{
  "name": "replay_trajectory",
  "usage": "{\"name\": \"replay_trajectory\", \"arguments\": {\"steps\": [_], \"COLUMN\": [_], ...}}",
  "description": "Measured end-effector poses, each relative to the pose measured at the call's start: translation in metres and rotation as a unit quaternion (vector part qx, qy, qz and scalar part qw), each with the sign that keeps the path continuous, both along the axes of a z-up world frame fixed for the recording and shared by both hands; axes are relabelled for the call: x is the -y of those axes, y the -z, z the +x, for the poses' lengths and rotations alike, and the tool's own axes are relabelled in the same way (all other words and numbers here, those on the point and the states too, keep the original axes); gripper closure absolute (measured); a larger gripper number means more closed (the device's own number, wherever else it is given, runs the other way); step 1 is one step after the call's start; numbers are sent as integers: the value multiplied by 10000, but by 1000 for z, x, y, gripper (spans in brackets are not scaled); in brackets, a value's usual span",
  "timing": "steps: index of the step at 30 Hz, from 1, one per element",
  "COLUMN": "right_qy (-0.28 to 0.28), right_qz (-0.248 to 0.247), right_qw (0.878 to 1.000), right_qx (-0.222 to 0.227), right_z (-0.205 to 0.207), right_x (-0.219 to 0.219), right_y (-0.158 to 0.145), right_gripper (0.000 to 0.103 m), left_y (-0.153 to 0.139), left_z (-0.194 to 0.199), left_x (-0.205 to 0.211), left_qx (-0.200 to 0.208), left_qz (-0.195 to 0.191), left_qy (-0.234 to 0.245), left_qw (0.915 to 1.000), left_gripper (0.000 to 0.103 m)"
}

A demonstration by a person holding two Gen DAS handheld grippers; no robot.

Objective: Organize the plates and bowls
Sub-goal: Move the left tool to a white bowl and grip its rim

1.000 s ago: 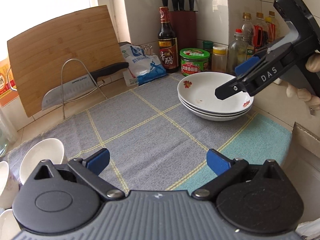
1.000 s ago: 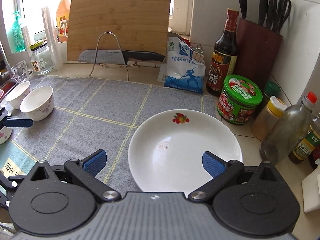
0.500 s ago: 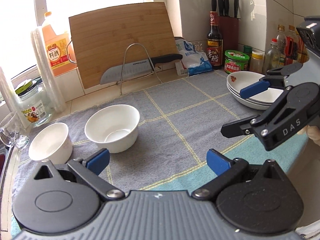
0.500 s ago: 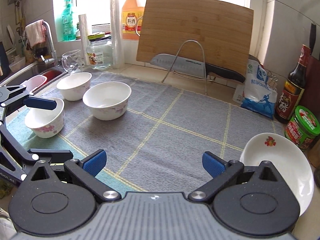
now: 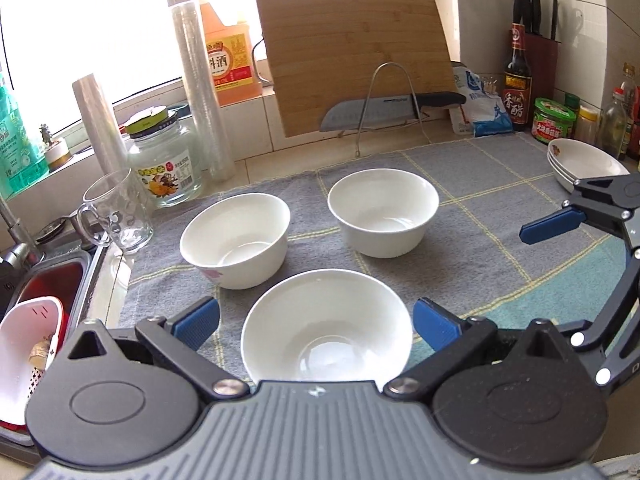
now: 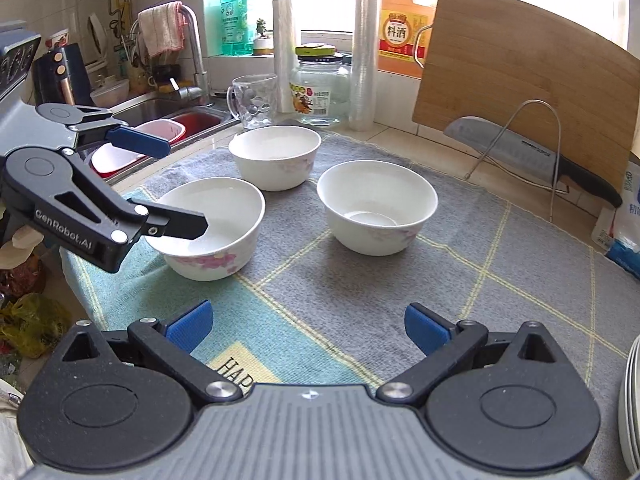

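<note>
Three white bowls on the grey checked cloth point(image 5: 480, 248) toward the counter's sink-side end: nearest bowl point(image 5: 326, 326) at the front edge, second bowl point(image 5: 236, 240) and third bowl point(image 5: 383, 218) behind it. Left gripper point(image 5: 316, 322) spread wide, straddling the nearest bowl without clamping it. Right gripper point(image 6: 306, 326) also spread apart, holding nothing, over the cloth. Stacked plates point(image 5: 584, 164) at the cloth's far right corner, near the jars.
</note>
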State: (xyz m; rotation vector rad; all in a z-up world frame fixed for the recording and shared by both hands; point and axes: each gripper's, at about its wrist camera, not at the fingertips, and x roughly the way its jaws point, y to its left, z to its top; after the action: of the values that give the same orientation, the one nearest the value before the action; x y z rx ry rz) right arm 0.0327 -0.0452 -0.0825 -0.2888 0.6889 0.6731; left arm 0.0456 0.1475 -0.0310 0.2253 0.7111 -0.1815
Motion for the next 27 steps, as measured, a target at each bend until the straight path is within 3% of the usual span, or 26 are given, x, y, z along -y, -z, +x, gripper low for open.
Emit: {"name": "replay_trajectory", "arguments": {"steps": [9, 13, 18, 27], "right_qy": [-382, -503, -591, -669], "right_qz": [-211, -290, -240, -195], "right_qw": [9988, 9980, 9977, 9974], "right_qx": [202, 237, 208, 167], "right_z": [-2, -1, 3, 10], "right_x": [-52, -69, -83, -91], "right_y": [12, 17, 22, 22], "right_gripper": [0, 0, 1, 10], "left_y": [19, 26, 32, 34], "left_z": [28, 36, 42, 48], "left_x": [-43, -47, -46, -44], "left_qx": [-390, -535, -699, -831], "left_qz": [-243, -280, -349, -468], "left_qy": [-145, -8, 187, 380], "left_qw": [9988, 9982, 9968, 9947], "left_gripper": [4, 21, 30, 45]}}
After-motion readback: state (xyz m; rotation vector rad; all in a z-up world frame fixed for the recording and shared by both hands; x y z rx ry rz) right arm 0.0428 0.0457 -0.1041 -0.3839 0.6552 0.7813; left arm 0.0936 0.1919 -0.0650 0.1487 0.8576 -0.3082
